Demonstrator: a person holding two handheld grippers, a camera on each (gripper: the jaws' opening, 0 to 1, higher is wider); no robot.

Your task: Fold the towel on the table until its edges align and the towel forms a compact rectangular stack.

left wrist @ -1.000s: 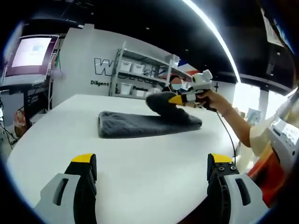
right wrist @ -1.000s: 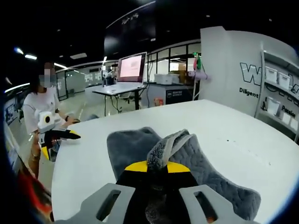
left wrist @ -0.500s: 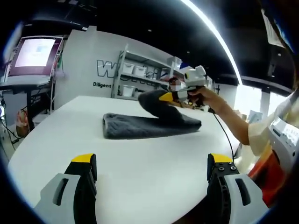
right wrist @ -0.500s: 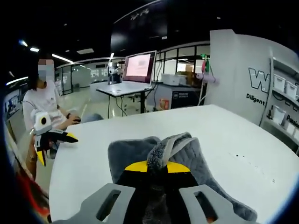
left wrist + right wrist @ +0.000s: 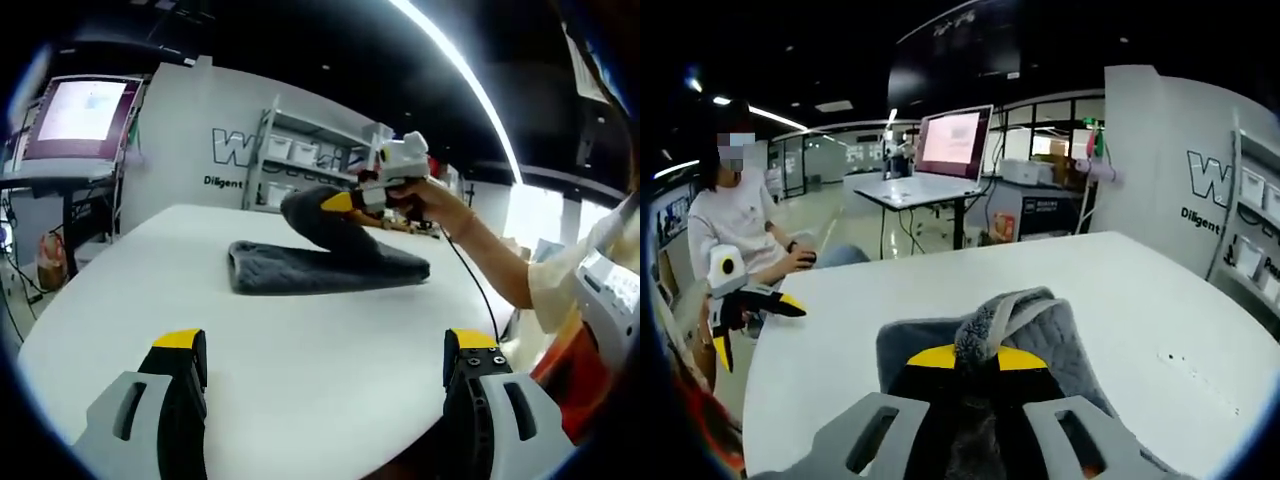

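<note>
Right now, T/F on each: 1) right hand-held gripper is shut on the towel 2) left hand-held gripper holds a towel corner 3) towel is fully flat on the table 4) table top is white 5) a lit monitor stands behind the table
1) True. The right hand-held gripper is shut on a fold of the grey towel.
2) False. The left hand-held gripper is open, over bare table, apart from the towel.
3) False. One end is lifted above the rest, which lies on the table.
4) True. The table is white.
5) True. A lit monitor stands on a desk beyond the table.
</note>
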